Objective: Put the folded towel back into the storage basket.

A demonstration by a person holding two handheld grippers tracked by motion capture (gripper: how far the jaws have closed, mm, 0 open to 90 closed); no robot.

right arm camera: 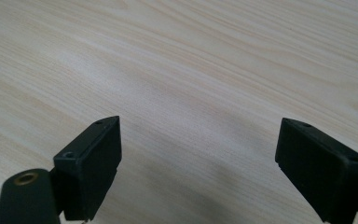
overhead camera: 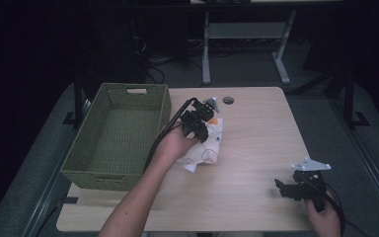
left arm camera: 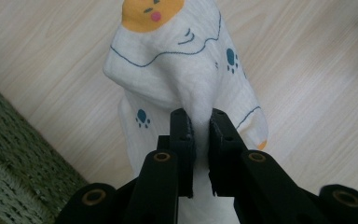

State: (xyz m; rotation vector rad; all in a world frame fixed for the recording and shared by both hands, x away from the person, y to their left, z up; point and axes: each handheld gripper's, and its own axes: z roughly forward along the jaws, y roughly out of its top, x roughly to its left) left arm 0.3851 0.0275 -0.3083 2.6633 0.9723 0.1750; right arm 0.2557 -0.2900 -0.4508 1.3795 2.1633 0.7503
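A white cloth [left arm camera: 177,70] printed with blue paw marks and an orange cartoon face hangs above the wooden table [overhead camera: 256,133]. My left gripper [left arm camera: 200,122] is shut on a pinched fold of it, and the rest drapes away beyond the jaws. In the high view the left gripper [overhead camera: 200,123] holds the cloth [overhead camera: 208,148] lifted just right of the green basket [overhead camera: 109,177], the lower end still near the tabletop. My right gripper [overhead camera: 282,188] rests low at the table's front right, open. In the right gripper view my right gripper [right arm camera: 198,168] has only bare wood between its wide-set jaws.
The woven green basket stands at the table's left, and its wall [left arm camera: 9,158] shows at the lower left of the left gripper view. A small round hole [overhead camera: 228,100] is at the table's far edge. A desk frame [overhead camera: 246,34] stands beyond on the dark floor.
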